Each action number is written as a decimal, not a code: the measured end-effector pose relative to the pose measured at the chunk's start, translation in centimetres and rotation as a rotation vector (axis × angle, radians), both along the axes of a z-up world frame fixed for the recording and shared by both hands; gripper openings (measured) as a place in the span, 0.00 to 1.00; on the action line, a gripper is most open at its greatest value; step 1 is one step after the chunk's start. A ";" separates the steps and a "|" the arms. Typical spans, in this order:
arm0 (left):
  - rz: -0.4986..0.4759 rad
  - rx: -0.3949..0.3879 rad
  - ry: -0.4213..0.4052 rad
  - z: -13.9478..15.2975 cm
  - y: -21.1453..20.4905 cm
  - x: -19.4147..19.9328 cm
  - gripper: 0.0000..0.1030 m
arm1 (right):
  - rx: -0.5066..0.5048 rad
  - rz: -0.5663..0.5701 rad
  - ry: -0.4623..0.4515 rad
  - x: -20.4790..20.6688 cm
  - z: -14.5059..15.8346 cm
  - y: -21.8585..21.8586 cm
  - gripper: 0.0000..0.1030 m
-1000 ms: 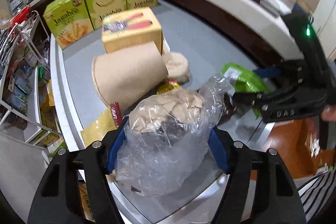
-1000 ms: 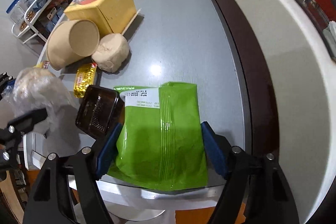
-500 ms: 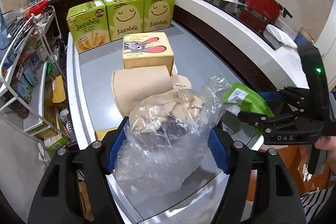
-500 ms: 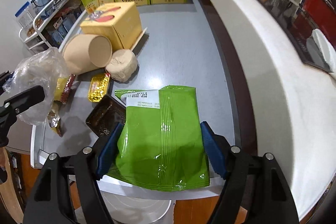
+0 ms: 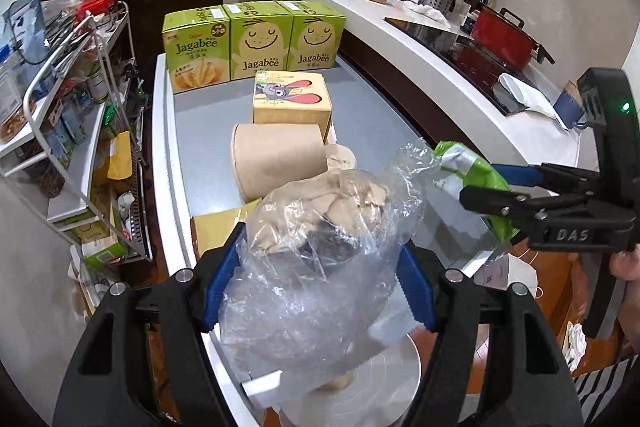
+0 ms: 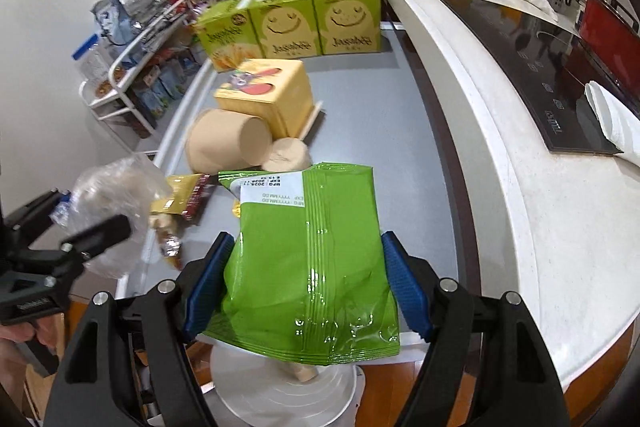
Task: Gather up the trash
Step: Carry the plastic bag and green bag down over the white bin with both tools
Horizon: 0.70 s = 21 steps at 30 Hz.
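My left gripper (image 5: 316,267) is shut on a clear plastic bag (image 5: 320,259) stuffed with crumpled brown paper, held above the table's near end. My right gripper (image 6: 306,283) is shut on a green snack pouch (image 6: 312,259), lifted off the grey table (image 6: 384,131). A white round bin (image 6: 280,387) sits below both loads; it also shows in the left wrist view (image 5: 380,379). A brown paper cup (image 5: 276,155) lies on its side, with a paper ball (image 6: 290,155) beside it. Yellow wrappers (image 6: 180,195) lie near the table's left edge.
Three green Jagabee boxes (image 5: 256,43) stand at the table's far end, a yellow rabbit box (image 5: 292,99) in front of them. A wire rack (image 5: 72,131) stands left. A white counter (image 6: 520,147) with a cooktop and a red pot (image 5: 504,35) runs along the right.
Both grippers have risen and pulled back toward the table's near end with their loads. The green pouch has left the table. The white bin has come into view below.
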<state>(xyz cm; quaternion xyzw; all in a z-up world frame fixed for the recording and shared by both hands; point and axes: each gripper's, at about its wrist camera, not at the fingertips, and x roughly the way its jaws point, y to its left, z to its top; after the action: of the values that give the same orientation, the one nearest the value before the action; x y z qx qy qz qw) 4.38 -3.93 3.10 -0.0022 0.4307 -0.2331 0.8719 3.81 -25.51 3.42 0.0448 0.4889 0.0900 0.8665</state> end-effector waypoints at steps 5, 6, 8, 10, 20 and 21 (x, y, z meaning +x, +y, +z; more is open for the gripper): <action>0.028 0.011 0.003 -0.1 0.3 -1.5 0.68 | 0.019 0.031 -0.003 -1.3 0.6 0.6 0.71; 0.032 0.013 0.003 -0.1 0.3 -1.9 0.68 | 0.023 0.036 -0.002 -1.5 0.7 0.7 0.71; 0.038 0.019 0.001 -0.1 0.2 -2.6 0.68 | 0.040 0.048 0.002 -2.2 0.8 0.8 0.71; 0.041 0.029 -0.002 -0.1 0.2 -3.2 0.68 | 0.049 0.066 0.007 -2.9 0.9 1.1 0.71; 0.037 0.051 0.029 -0.9 0.0 -7.1 0.68 | 0.098 0.146 0.065 -7.0 0.5 1.9 0.71; 0.036 0.054 0.035 -1.0 -0.1 -7.5 0.68 | 0.102 0.149 0.070 -7.2 0.4 1.9 0.71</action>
<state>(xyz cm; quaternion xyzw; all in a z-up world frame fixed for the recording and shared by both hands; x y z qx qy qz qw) -3.16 -3.99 2.06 0.0096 0.4520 -0.2057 0.8679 -3.43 -23.59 3.87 0.0554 0.5159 0.1772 0.8363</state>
